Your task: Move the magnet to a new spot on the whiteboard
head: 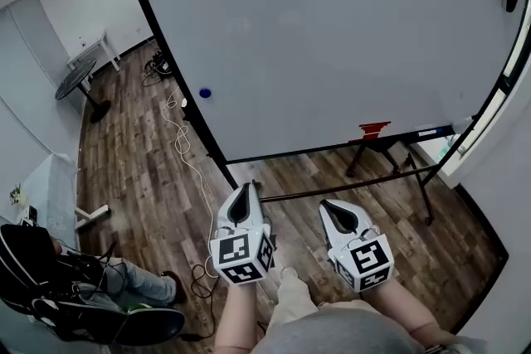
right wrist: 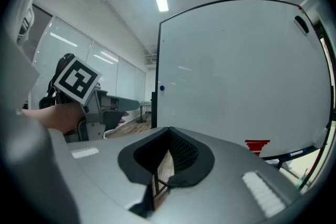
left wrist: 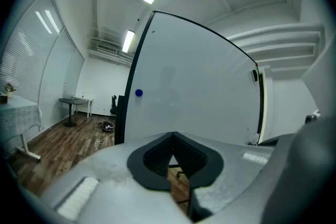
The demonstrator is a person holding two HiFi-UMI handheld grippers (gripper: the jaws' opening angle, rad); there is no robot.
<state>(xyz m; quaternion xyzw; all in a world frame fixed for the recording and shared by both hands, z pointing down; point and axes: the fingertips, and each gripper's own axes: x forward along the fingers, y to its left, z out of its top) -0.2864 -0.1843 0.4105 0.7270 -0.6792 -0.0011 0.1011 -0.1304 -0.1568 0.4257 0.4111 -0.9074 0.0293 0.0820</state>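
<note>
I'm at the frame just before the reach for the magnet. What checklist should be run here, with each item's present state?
1. Magnet in sight, on the whiteboard near its left edge: ok.
2. Left gripper ready to grasp: not ok, jaws shut, nothing between them.
3. Right gripper empty: ok, jaws shut on nothing.
4. Grippers at the whiteboard: not ok, both are held low and apart from it.
5. Room for a new spot: ok, most of the whiteboard is bare.
6. Path from left gripper to magnet: ok, nothing shows between them in the left gripper view.
</note>
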